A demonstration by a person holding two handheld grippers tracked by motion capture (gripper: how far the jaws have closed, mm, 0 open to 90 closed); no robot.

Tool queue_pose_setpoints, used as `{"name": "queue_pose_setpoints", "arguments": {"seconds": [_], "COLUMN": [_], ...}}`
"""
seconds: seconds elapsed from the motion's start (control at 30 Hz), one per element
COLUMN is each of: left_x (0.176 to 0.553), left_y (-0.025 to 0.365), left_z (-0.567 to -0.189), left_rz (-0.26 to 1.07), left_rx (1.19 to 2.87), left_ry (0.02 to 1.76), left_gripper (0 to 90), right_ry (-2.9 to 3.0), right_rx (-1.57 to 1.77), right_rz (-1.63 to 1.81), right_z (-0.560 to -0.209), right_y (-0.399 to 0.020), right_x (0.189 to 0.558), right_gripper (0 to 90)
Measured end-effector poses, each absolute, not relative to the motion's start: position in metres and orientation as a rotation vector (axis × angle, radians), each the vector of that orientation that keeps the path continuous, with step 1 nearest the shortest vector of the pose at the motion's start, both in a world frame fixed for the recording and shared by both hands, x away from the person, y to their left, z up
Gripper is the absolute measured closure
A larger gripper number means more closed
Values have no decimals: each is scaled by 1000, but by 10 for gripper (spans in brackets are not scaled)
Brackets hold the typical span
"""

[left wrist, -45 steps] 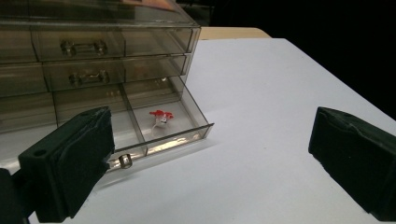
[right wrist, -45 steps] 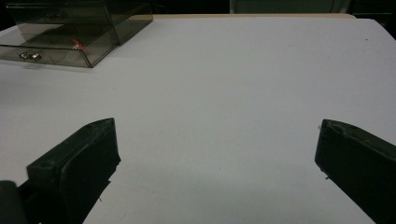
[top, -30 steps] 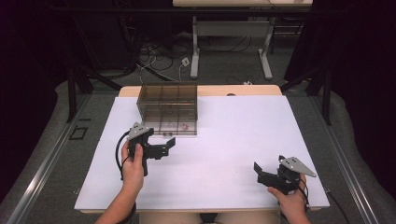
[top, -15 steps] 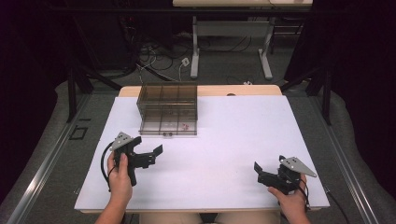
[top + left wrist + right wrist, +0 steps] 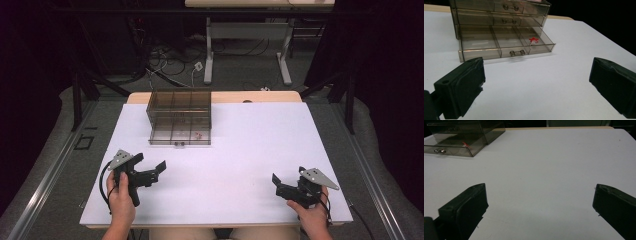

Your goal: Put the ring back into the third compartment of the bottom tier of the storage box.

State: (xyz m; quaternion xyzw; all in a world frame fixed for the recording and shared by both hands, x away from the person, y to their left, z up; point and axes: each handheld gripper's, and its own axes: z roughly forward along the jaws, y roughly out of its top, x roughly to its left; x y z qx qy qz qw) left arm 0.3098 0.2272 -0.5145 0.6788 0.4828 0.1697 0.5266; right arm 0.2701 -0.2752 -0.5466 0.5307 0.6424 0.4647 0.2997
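I am holding my left gripper (image 5: 152, 172) at the lower left of the high view, jaws spread wide and gripping nothing. My right gripper (image 5: 278, 183) is sitting at the lower right, jaws likewise apart and empty. The drawer box (image 5: 180, 118) is standing upper centre on the white table (image 5: 240, 150), its bottom drawer (image 5: 506, 46) pulled out, a small red piece (image 5: 533, 40) lying in its right compartment. Bare table is lying between my jaws and the drawer.

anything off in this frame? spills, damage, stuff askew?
Only one thing: the bottom drawer of the smoky plastic drawer unit is left pulled out, with a small red item in its right compartment. The two upper drawers are shut. No spills or damage visible on the white table.
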Motion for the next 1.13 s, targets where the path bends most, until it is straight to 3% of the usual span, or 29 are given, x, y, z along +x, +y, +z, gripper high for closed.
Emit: {"name": "queue_pose_setpoints", "arguments": {"seconds": [1.13], "left_x": [307], "left_y": [242], "left_z": [-540], "left_rz": [399], "left_rx": [1648], "left_ry": [1217], "left_gripper": [10], "right_ry": [1712], "right_rx": [1411], "right_rz": [1232], "right_z": [-549], "right_y": [-278], "right_x": [274], "right_gripper": [0]}}
